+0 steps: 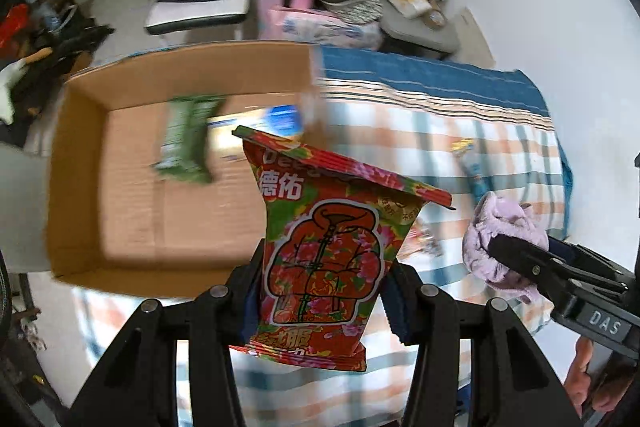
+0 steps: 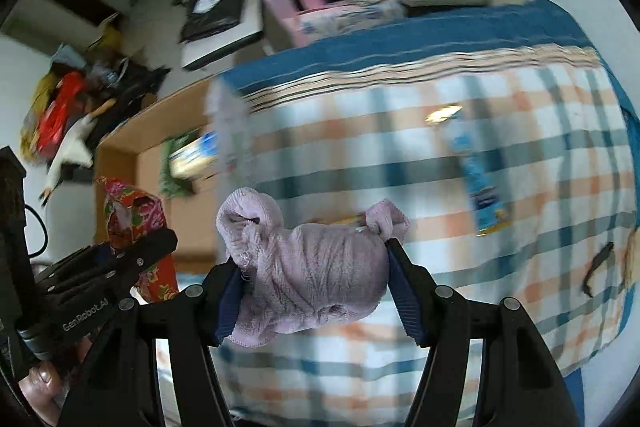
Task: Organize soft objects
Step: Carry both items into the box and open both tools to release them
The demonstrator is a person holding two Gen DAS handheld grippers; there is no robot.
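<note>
Left claw (image 1: pixel 320 291) grips a red packet (image 1: pixel 328 247) and right claw (image 2: pixel 316 287) a lilac cloth (image 2: pixel 308 267), both lifted clear for carrying to the box (image 1: pixel 80 187).

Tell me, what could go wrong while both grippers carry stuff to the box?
The red flowery packet is pinched only low down by the left gripper, so it could tip or slip. The purple cloth in the right gripper droops and might snag the cardboard box edge. The grippers are close together and could bump.

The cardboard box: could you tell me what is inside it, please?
Inside the cardboard box lie a green packet and a blue-and-white pack, partly hidden by the red packet.
</note>
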